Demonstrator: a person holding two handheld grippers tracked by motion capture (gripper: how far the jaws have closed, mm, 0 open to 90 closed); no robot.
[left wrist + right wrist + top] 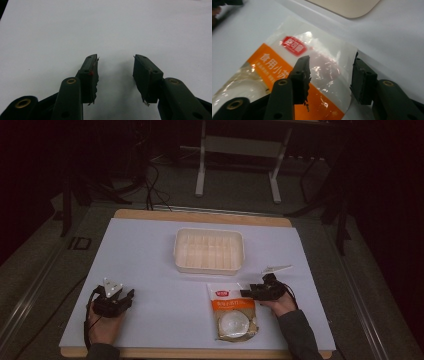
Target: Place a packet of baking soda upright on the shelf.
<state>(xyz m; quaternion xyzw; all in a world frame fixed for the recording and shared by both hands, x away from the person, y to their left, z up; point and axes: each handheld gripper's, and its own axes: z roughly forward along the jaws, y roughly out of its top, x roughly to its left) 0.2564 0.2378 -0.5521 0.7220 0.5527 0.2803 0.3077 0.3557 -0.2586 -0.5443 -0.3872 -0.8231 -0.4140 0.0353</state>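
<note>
Two black grippers, one per hand. Right gripper (329, 80): jaws spread wide, nothing pinched, hovering over the upper clear part of one sealed packet (294, 75); one jaw above the orange band, the other at the packet's edge, contact not clear. In the high view, same right gripper (246, 292) just at the packet's (232, 312) top right corner, at about 5 o'clock on the white sheet (150, 255), gripped by one hand (281, 304) with a dark sleeve behind it. Packet lying flat: clear plastic, red logo, orange band with white lettering, a round white mass showing inside the lower half.

Left gripper (115, 75): jaws also wide apart, empty, bare white sheet (105, 27) beneath and between them. From above, left gripper (122, 296) at about 8 o'clock on the sheet, well apart from the packet, held by the other hand (104, 326).

One white rectangular tray (209, 251) at the sheet's centre, toward 12 o'clock from the packet, near but not touching it; ribbed or divided floor, contents not discernible. Tray's rounded corner (347, 7) at the top of the right gripper view.

One wooden table edge (200, 216) framing the sheet.
</note>
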